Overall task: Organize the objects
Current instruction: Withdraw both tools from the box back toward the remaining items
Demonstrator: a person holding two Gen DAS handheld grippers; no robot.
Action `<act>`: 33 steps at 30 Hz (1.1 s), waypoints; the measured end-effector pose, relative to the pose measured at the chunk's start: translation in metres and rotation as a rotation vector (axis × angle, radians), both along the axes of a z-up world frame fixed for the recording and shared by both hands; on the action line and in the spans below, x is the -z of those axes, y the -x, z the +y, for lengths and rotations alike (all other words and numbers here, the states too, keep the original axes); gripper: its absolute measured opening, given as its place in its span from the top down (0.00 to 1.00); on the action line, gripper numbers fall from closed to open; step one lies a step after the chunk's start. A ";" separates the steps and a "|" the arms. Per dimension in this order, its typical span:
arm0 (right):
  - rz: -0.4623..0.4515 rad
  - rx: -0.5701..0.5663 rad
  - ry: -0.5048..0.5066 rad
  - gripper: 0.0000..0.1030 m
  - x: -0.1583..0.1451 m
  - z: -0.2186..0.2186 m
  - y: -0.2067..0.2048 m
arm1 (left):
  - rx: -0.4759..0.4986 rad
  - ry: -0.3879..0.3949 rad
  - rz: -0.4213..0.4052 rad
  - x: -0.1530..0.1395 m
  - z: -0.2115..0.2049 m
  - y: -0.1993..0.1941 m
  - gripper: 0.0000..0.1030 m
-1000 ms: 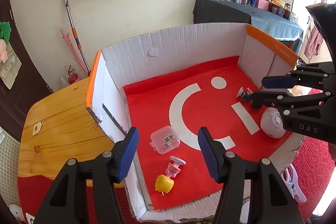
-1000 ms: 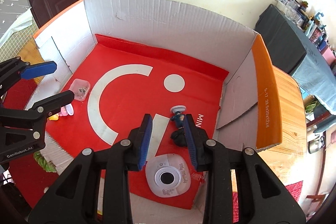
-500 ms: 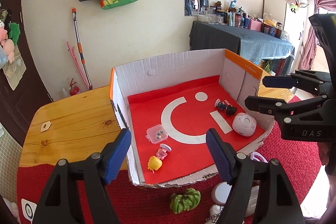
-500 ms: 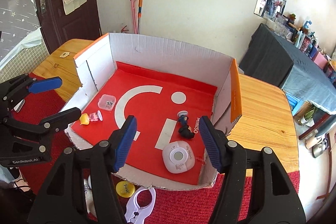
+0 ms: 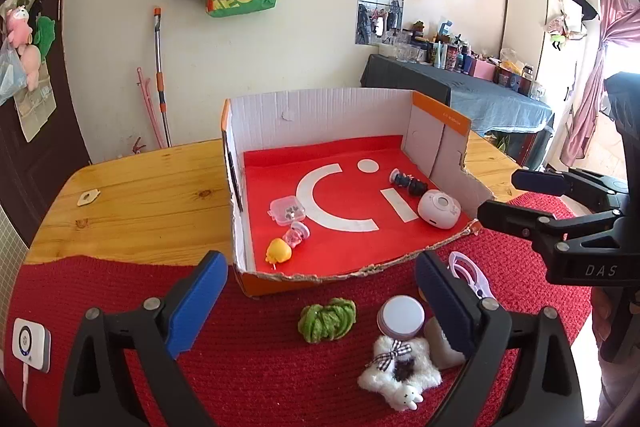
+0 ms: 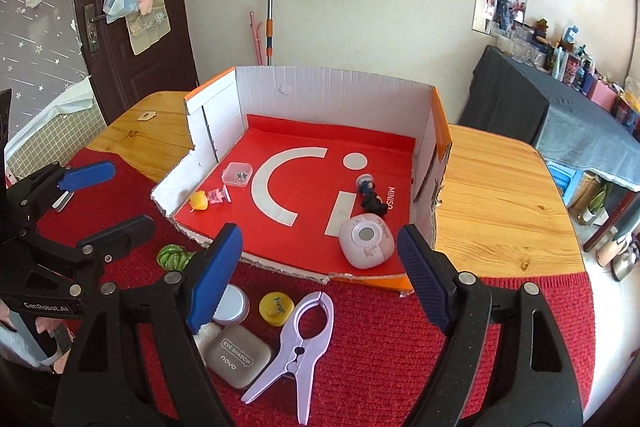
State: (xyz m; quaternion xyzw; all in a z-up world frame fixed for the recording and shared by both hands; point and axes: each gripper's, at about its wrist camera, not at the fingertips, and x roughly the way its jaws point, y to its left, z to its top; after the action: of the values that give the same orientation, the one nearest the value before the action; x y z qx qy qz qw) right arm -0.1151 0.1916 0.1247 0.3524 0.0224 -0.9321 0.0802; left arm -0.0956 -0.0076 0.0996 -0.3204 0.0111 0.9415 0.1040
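Both claws are opening with nothing between them: left claw (image 5: 320, 301) lower centre, right claw (image 6: 318, 275) likewise. Cardboard box (image 6: 336, 95), mid-frame on the bench (image 6: 500, 195), is already holding several small items. Next pick is probably from the red mat (image 6: 380, 327): clip (image 6: 300, 339), eyeshadow case (image 6: 236, 359), green scrunchie (image 5: 326, 319). The round tin (image 6: 232, 303) is partly hidden behind a finger.

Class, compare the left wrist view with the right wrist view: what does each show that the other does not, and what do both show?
Only the left wrist view shows the fluffy white plush toy and the white square device on the red mat. Only the right shows the yellow round lid and the lettering on the grey eye-shadow case. Both show the open cardboard box with its red floor, the green knitted ball and the lilac plastic clip.
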 end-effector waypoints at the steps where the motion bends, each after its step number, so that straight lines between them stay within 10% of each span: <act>1: -0.002 0.004 0.008 0.23 0.003 0.001 -0.003 | -0.001 -0.006 -0.005 0.003 0.000 -0.002 0.04; 33: -0.174 0.103 0.134 0.15 0.085 0.024 -0.045 | 0.110 -0.019 -0.226 0.076 0.021 -0.019 0.02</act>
State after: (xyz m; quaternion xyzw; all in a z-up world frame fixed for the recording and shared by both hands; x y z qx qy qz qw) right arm -0.0705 0.2153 0.0397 0.4265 -0.0654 -0.9003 0.0572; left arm -0.0770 0.0134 0.0233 -0.4222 0.0080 0.8924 0.1592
